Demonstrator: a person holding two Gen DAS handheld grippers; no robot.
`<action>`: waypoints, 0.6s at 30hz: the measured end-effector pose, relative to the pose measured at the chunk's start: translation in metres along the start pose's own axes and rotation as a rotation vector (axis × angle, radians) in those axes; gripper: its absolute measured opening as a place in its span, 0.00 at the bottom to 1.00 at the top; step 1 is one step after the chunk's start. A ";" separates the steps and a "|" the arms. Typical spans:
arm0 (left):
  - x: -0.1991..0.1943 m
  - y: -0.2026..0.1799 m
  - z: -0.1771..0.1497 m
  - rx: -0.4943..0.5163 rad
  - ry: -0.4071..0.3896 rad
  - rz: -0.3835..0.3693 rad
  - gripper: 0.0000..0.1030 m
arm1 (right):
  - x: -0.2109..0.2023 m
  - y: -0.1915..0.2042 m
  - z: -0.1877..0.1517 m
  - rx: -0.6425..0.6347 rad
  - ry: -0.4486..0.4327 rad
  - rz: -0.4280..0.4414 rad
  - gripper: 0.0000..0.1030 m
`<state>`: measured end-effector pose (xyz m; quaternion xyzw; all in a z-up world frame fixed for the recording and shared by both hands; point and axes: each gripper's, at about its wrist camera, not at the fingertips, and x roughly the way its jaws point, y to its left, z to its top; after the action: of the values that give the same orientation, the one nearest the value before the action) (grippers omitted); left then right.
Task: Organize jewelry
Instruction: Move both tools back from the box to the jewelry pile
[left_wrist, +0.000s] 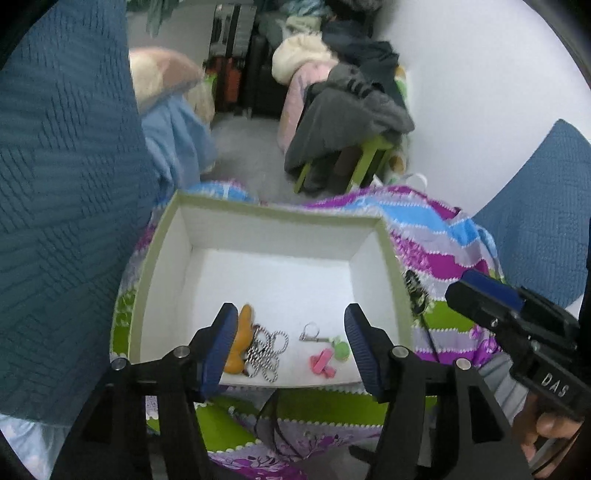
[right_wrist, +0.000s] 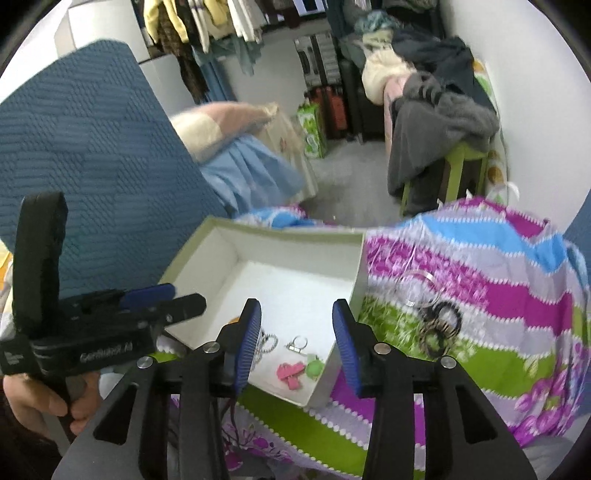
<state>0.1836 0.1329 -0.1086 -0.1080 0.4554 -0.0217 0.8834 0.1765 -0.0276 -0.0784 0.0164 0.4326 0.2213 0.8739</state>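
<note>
My right gripper (right_wrist: 295, 343) spread, empty, over box (right_wrist: 360, 258) near corner. Remaining bangles (right_wrist: 419, 291) and hair ties (right_wrist: 441, 325) lie on cloth (right_wrist: 517, 295), outside box, right of my fingers. My left gripper (left_wrist: 291, 343) spread, farther; right takes next pick.

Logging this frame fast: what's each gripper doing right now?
Left gripper: open, holding nothing, above the box.
Right gripper: open, holding nothing, above the box's right edge.

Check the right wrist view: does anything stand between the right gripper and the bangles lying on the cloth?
Nothing visible. The bangles lie uncovered on the cloth, outside the box, ahead and right of the open right gripper.
</note>
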 end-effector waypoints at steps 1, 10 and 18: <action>-0.004 -0.005 0.001 0.006 -0.009 0.007 0.59 | -0.005 -0.002 0.003 -0.004 -0.012 0.000 0.37; -0.040 -0.043 0.014 -0.005 -0.114 -0.009 0.59 | -0.046 -0.024 0.019 -0.040 -0.097 -0.012 0.37; -0.059 -0.076 0.023 -0.004 -0.190 -0.028 0.59 | -0.072 -0.050 0.025 -0.039 -0.146 -0.025 0.37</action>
<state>0.1722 0.0713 -0.0325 -0.1179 0.3682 -0.0228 0.9220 0.1760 -0.0970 -0.0200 0.0102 0.3634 0.2170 0.9060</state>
